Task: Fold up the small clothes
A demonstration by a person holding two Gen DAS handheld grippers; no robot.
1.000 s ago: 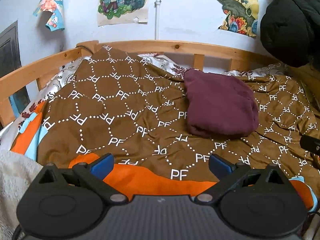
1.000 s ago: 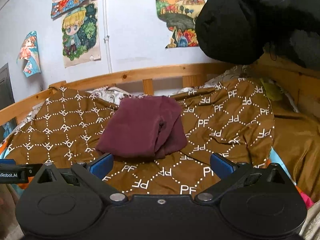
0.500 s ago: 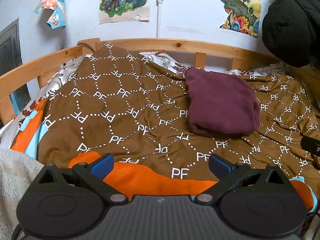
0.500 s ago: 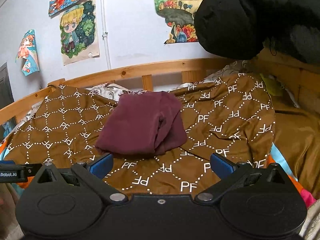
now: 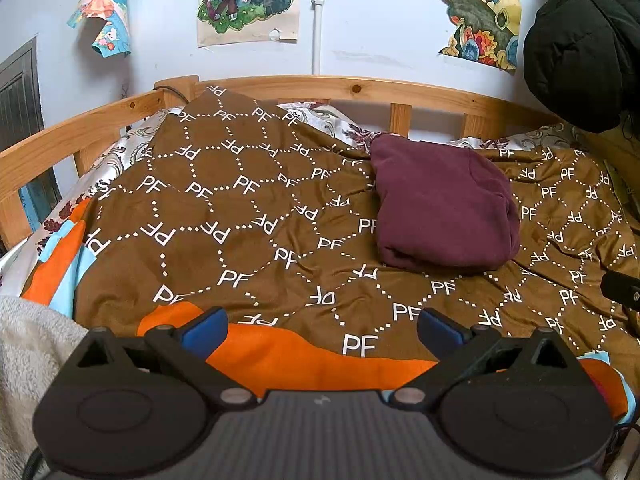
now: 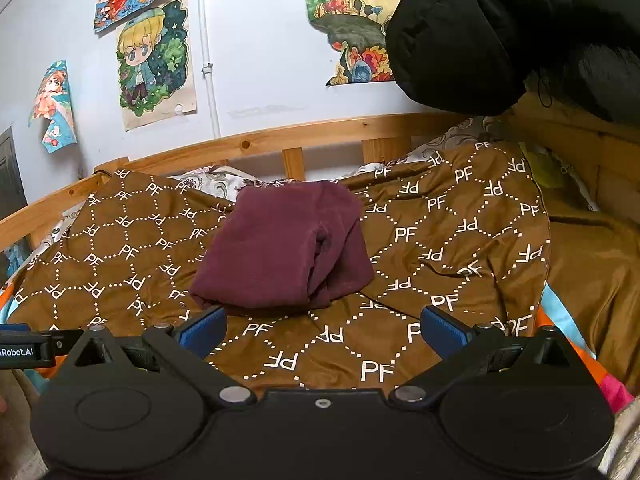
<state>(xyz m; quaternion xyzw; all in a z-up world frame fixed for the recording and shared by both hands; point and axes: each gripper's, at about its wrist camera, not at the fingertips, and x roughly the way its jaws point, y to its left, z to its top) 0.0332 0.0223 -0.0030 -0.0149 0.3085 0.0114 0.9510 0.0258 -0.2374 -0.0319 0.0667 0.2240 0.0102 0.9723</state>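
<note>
One maroon garment (image 5: 444,208) is lying on the bed, on the brown PF-print cover (image 5: 240,216), toward the far rail (image 5: 360,90) and a bit right of centre in the left view; in the right view the garment (image 6: 280,244) is sitting nearly dead ahead. It is looking already folded: a compact, roughly rectangular bundle with layered edges showing at the near side and a crease or tuck visible on its right part in the right view. Judging from that, the folding of this piece is looking mostly or fully done; edges are slightly rounded and uneven, so a tidy-up press could still be coming, cannot say. No other small clothes are showing unfolded on the cover, so what is left is unclear from here. Left tool (image 5: 320,322) is hanging open over the near edge of the bed, above an orange patch (image 5: 280,356), blue pads wide apart, gripping nothing, well apart from the garment. Right tool (image 6: 320,322) is also gaping wide, empty, pads spread with the cover between them, near the garment's front edge but not touching it. Each tool's tip is peeking into the other's view at the frame edge. A black jacket (image 6: 500,28) is hanging at upper right, posters (image 5: 248,0) are sitting on the wall; neither is part of the job.
</note>
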